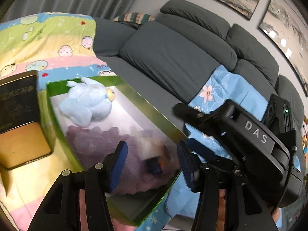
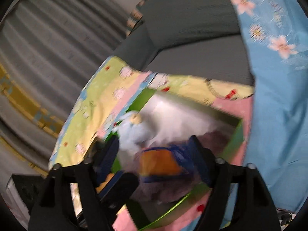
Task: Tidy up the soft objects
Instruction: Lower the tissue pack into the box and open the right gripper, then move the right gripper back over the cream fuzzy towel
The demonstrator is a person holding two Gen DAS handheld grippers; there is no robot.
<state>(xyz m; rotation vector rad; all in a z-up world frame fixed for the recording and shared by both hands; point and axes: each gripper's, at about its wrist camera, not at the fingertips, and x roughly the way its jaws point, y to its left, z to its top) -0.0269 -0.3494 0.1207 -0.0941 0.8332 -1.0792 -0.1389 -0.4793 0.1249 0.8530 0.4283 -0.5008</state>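
A green box with a white floor lies on a cartoon-print blanket. In it lie a light-blue plush toy and a purple fuzzy plush with an orange and navy part, blurred. My left gripper is open and empty just above the purple plush. The right gripper's black body shows at the right. In the blurred right wrist view my right gripper is open above the box, over the purple plush and its orange part; the blue plush lies behind.
A black and gold tin box stands left of the green box. A grey sofa runs behind, with a blue floral cloth draped over it. Small toys sit at the far right. Grey curtains hang at the left.
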